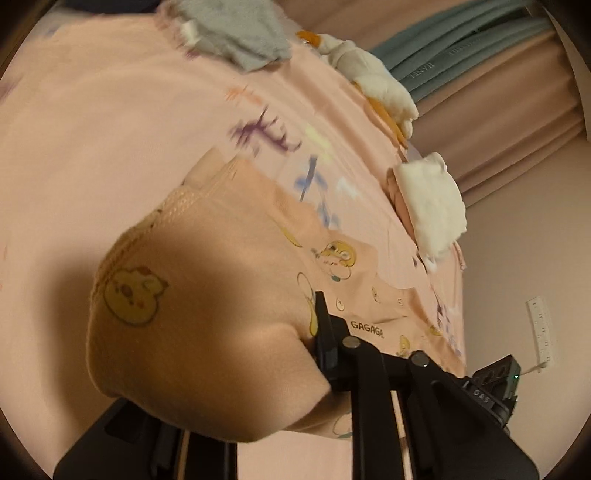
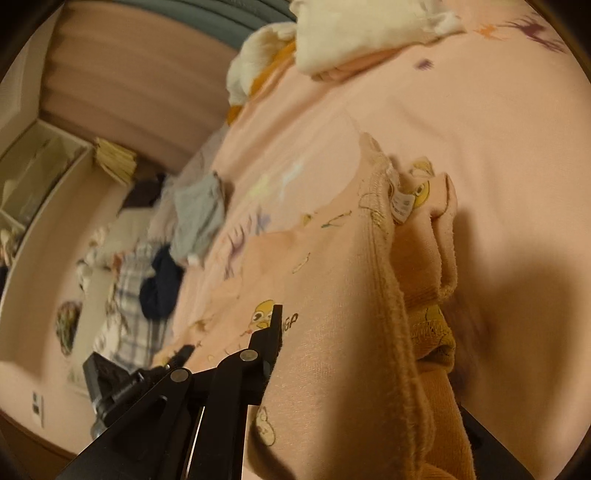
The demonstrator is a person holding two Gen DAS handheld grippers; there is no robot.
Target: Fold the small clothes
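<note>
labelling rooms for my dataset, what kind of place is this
Most likely a bedroom at home. A pink printed bedsheet covers a wide soft surface strewn with small clothes, pleated curtains hang just behind it, and a white shelf unit stands by the wall.

Home bedroom. Bed with pink printed sheet [image 1: 110,110] carries loose small clothes: grey piece [image 1: 236,33], white pile [image 1: 432,206]. Pink curtains [image 1: 517,122] behind. More laundry, a plaid cloth [image 2: 133,295], heaped beside a white shelf [image 2: 40,173].
</note>
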